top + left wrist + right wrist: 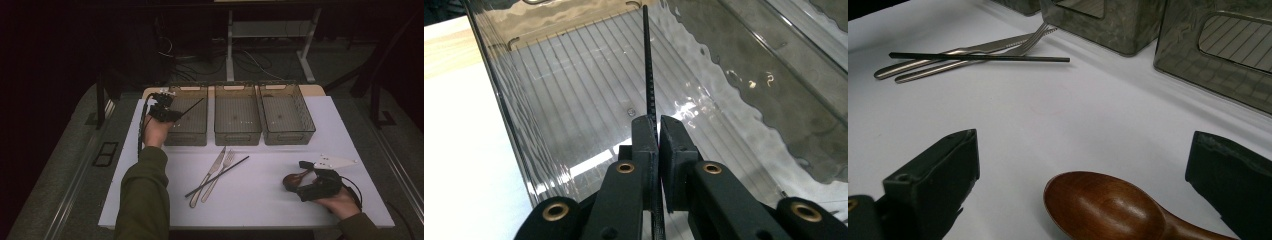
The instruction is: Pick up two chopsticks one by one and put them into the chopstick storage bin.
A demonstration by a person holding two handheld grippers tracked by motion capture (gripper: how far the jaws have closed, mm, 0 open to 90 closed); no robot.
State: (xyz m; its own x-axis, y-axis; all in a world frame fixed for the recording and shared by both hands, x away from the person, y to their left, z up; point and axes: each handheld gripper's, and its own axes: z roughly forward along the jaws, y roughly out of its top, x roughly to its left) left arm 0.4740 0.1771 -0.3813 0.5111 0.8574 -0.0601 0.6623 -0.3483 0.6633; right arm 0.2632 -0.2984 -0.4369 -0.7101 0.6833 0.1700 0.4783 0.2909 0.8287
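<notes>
Looking down on a white table top (270, 207) with a strip of pale wood (310, 90) along its far edge. Counting three smoky clear bins side by side there — left bin (192, 136), middle bin (237, 120), right bin (286, 117). Finding a knife (220, 156) and a fork (227, 159) lying close together near the middle, handles toward the near edge, with a loose black chopstick (235, 165) lying slantwise across both. Noting grey floor (65, 165) around the table, a dark floor plate (105, 154) at left, white desk legs (230, 45) beyond — and cables (250, 62) trailing between them.
</notes>
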